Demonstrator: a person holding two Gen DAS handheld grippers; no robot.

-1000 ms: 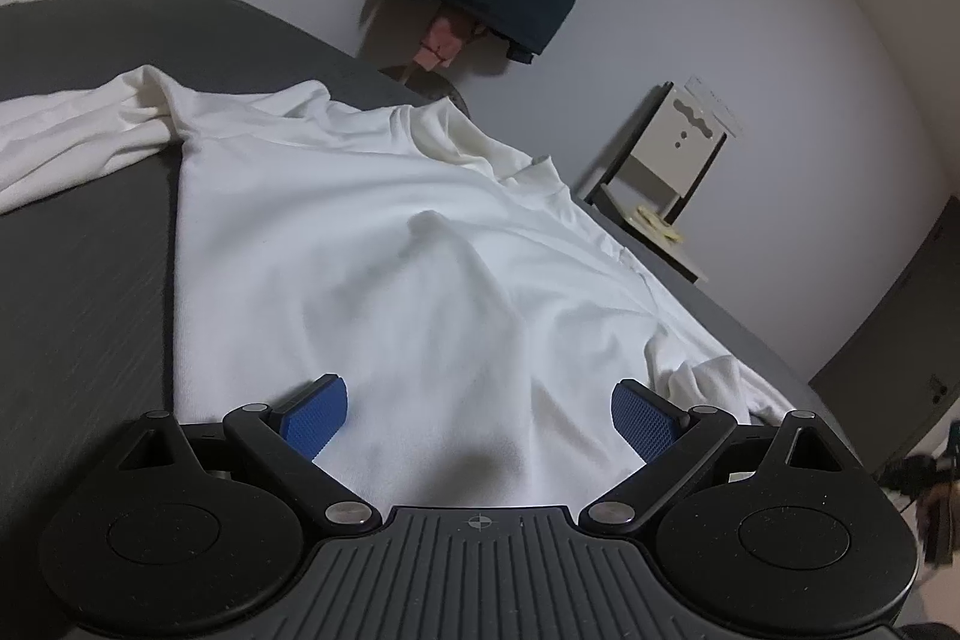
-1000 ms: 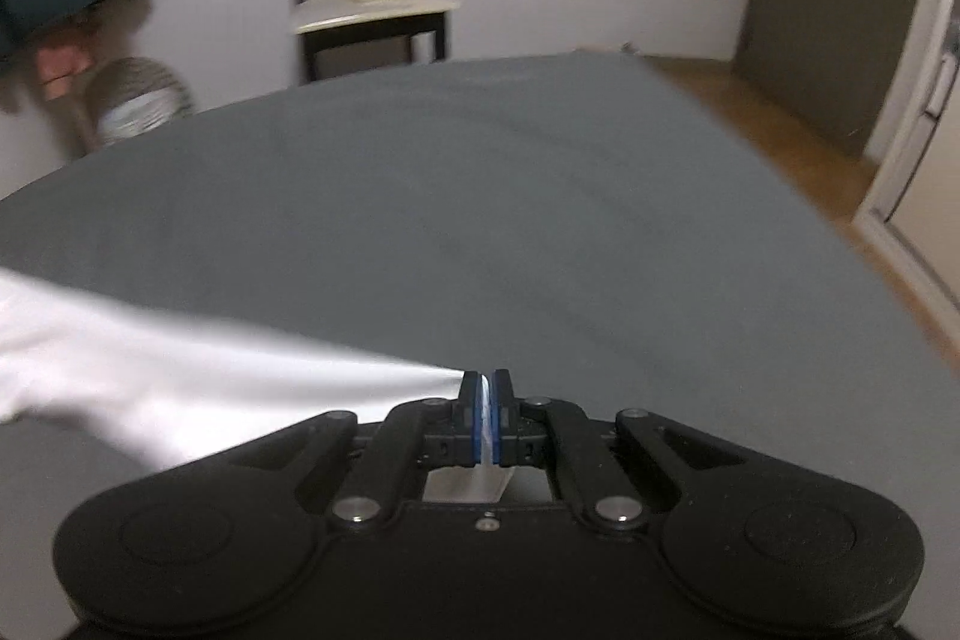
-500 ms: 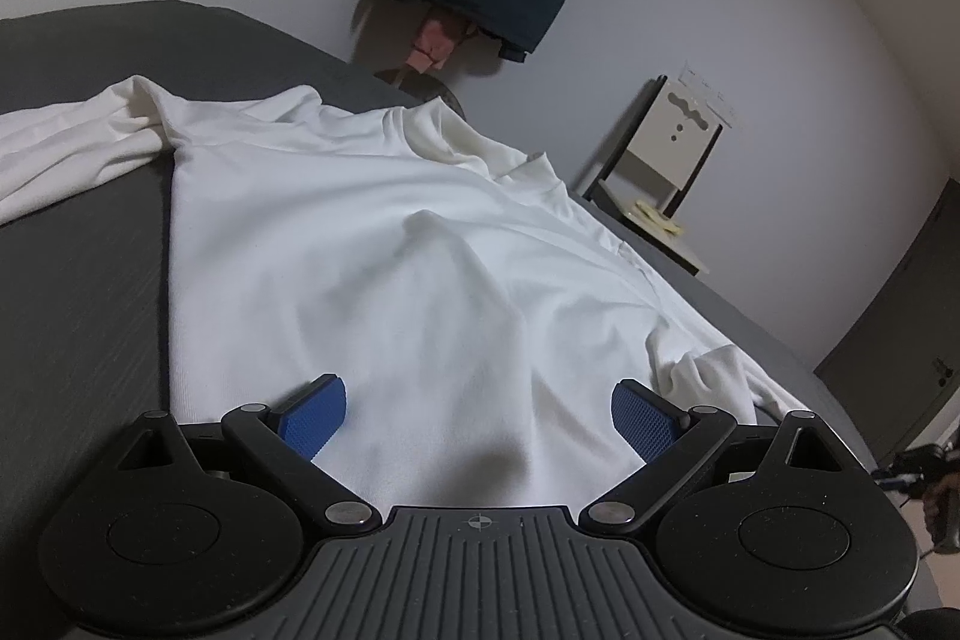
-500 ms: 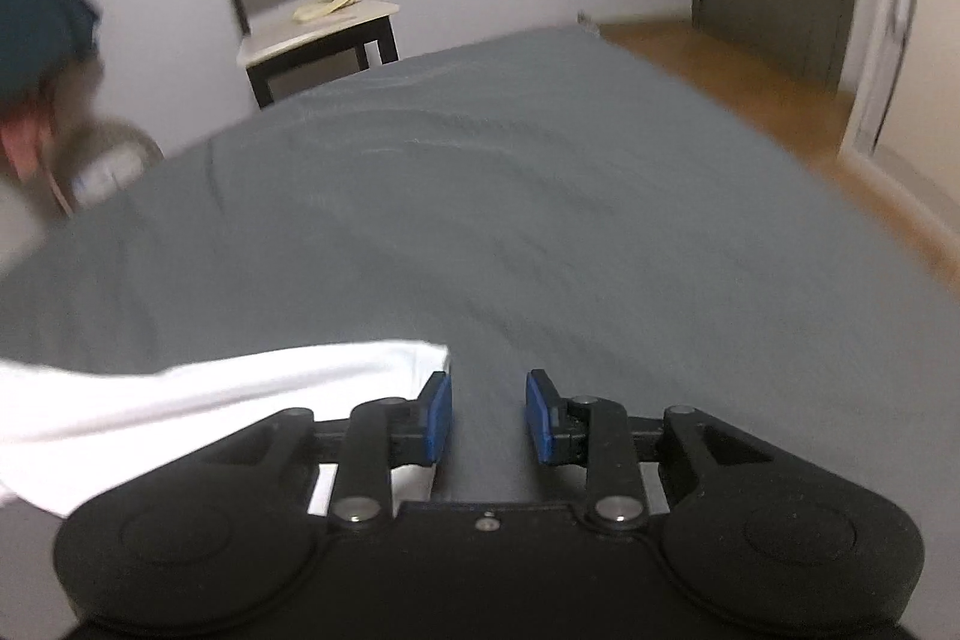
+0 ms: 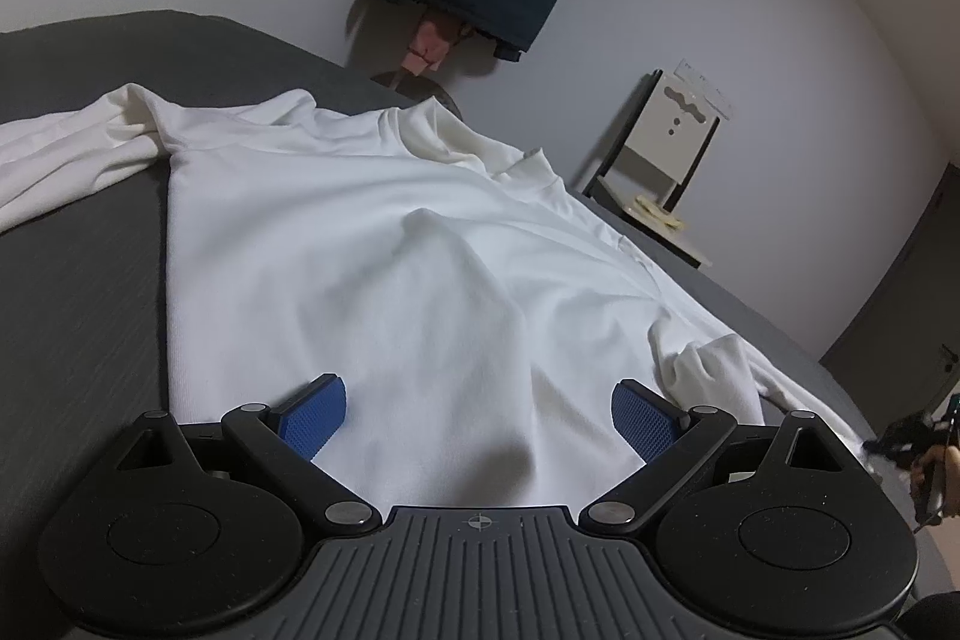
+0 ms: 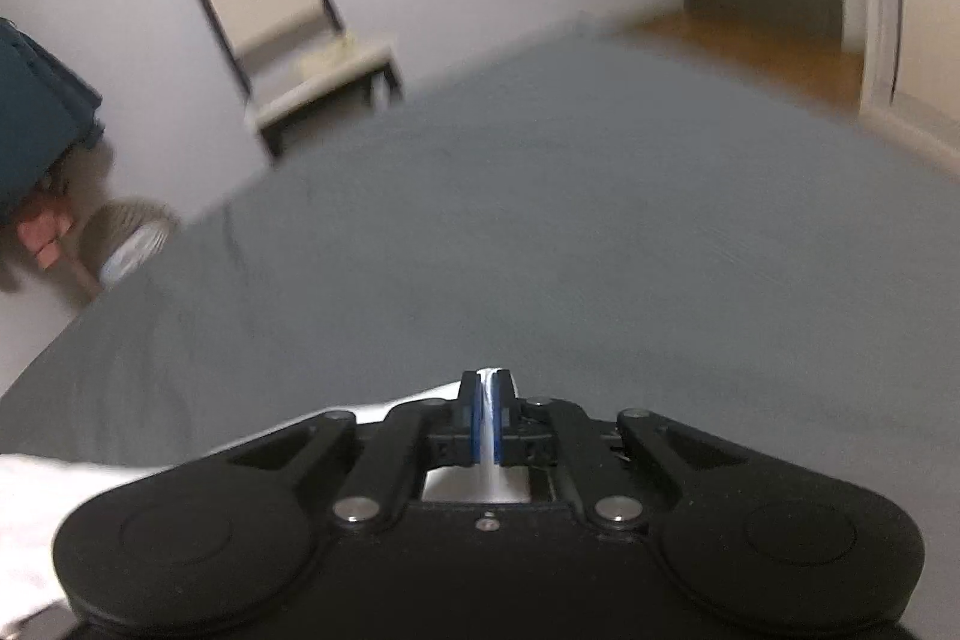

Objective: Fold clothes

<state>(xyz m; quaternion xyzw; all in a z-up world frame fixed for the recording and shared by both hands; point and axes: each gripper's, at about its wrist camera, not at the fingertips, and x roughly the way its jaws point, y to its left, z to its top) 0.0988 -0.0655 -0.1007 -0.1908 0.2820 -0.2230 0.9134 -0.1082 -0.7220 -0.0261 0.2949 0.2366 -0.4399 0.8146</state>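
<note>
Now, right tool (image 6: 491, 388): pressed together again on a thin strip of white cloth, jaws having just closed from a brief spread half a second ago; white fabric visible between the blue pads and running back under the tool body.
Change in grip: let go and re-pinched within the second, so a fresh hold on the sleeve end rather than the first one; view rolled and blurred compared with a second ago, chair (image 6: 282, 46) now tilted in the frame.
Left tool (image 5: 478, 415): spread wide, blue fingers (image 5: 315, 412) resting low over the hem area of the shirt, pinching nothing; view nearly the same as a second ago.
Shirt (image 5: 384, 268): white, long-sleeved, lying flat on the grey bed (image 5: 78, 280), collar toward the far wall, one sleeve trailing off to the left, the other bunched at the right side.
Right sleeve (image 5: 714, 370): crumpled beside the body, drawn out toward the right edge, where a hand (image 5: 933, 466) with the other tool barely shows.
Meaning for the task: probably still at the first sleeve fold; re-grip suggests a better hold sought before carrying the sleeve across the body.
Left side: no fold started, sleeve still stretched out.
Risk: thin pinch near the cuff edge, likely to slip if pulled hard against the bed cover.
</note>
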